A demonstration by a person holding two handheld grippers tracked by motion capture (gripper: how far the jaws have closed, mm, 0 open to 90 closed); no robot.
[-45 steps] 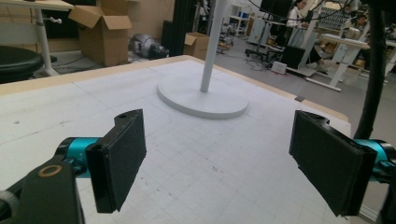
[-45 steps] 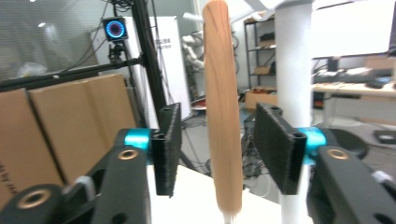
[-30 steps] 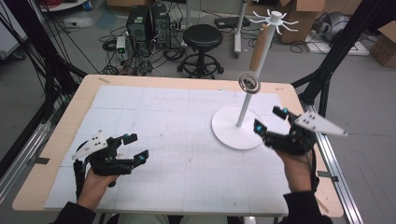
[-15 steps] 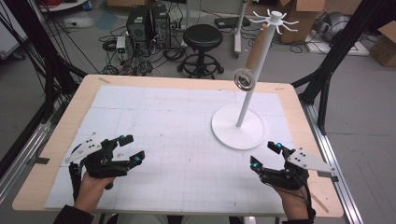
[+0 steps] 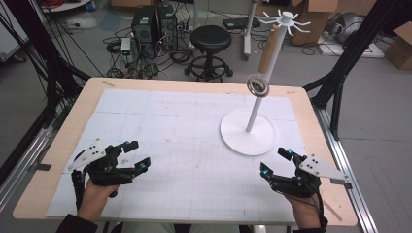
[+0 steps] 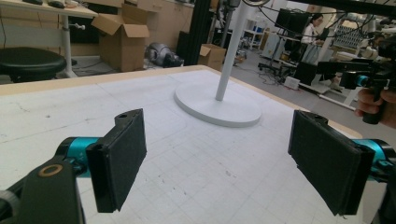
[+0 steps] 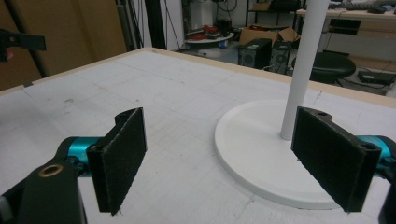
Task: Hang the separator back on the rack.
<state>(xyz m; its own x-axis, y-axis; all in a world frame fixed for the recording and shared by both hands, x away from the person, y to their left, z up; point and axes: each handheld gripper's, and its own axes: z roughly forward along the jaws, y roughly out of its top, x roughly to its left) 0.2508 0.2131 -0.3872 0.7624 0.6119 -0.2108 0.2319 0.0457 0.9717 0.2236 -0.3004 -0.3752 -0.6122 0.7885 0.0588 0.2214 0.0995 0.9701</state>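
We find the left gripper (image 5: 135, 155) held low over the near left part of the table (image 5: 160, 121), its jaws spread wide with nothing between them; in the left gripper view the two black pads (image 6: 119, 156) stand well apart over bare white matting. The right gripper (image 5: 277, 162) sits at the near right edge, likewise gaping and empty, just short of the white stand (image 5: 248, 130). In the right gripper view the stand's round base (image 7: 261, 149) lies between and beyond the jaws, untouched. The stand's pole rises tilted in the high view, carrying a ring-shaped object (image 5: 258, 85) partway up and a spoked crown (image 5: 286, 19) at the top. A black stool (image 5: 210, 39) stands on the floor beyond the table's far edge.
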